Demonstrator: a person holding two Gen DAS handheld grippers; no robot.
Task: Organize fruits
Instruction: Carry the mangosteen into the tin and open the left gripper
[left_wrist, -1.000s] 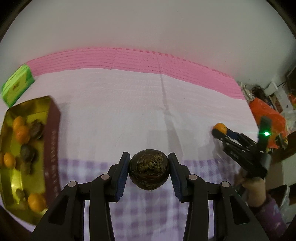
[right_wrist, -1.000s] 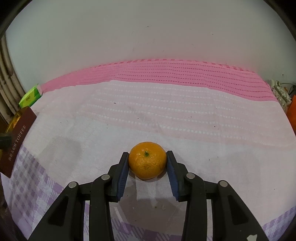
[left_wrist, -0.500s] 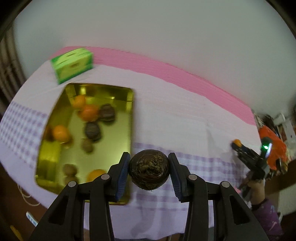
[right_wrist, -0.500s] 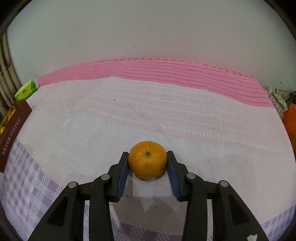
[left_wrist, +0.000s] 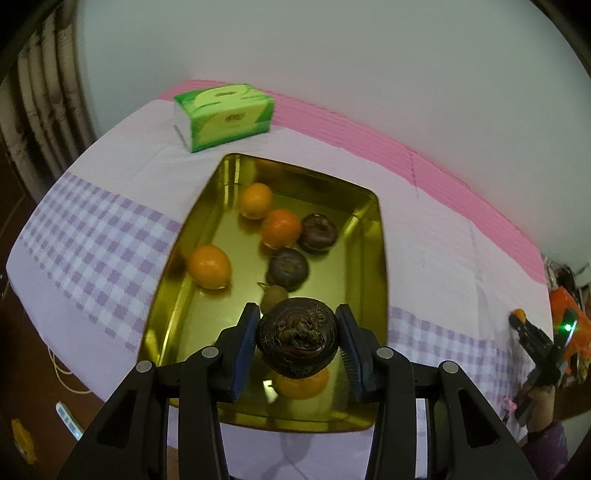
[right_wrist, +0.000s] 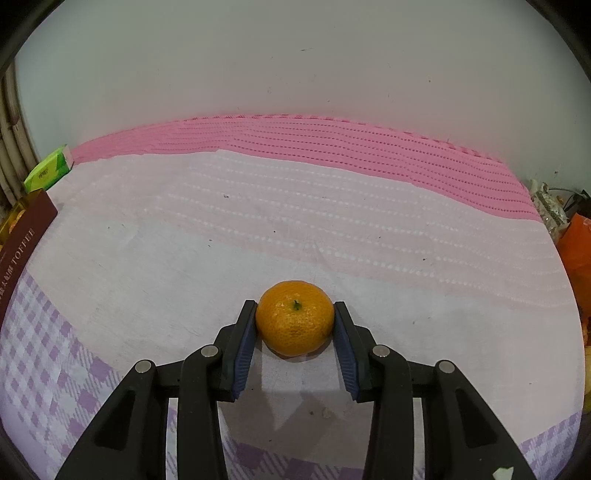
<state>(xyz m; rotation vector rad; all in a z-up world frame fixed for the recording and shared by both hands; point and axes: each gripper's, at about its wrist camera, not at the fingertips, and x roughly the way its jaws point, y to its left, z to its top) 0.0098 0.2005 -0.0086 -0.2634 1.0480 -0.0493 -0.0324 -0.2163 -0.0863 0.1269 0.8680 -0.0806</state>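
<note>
1. Your left gripper (left_wrist: 297, 341) is clenched on a dark round fruit (left_wrist: 297, 343), with both blue pads pressed to its sides. It hangs above the near end of the gold tray (left_wrist: 380, 258), so this piece is carried but not yet delivered.

2. Your right gripper (right_wrist: 294, 325) is clamped on a mandarin (right_wrist: 294, 318), stem upward. Its pads touch both flanks, and the fruit looks to sit on or just above the pale tablecloth (right_wrist: 258, 229), well apart from the tray. In the left wrist view that same gripper shows small at the far right edge of the table.

3. Already in the tray, as far as I can judge: three orange fruits (left_wrist: 209, 266) toward the far and left side, two dark round ones (left_wrist: 287, 268) beside them, a small brownish fruit (left_wrist: 274, 295) just behind your held piece, and another orange one partly hidden beneath it.

4. What is left appears to be two drops: first the dark fruit straight down into the tray, then the mandarin brought across the cloth.

5. No other loose fruit shows on the cloth. A green tissue box (left_wrist: 225, 116) stands just beyond the tray's far end, clear of your path.
</note>
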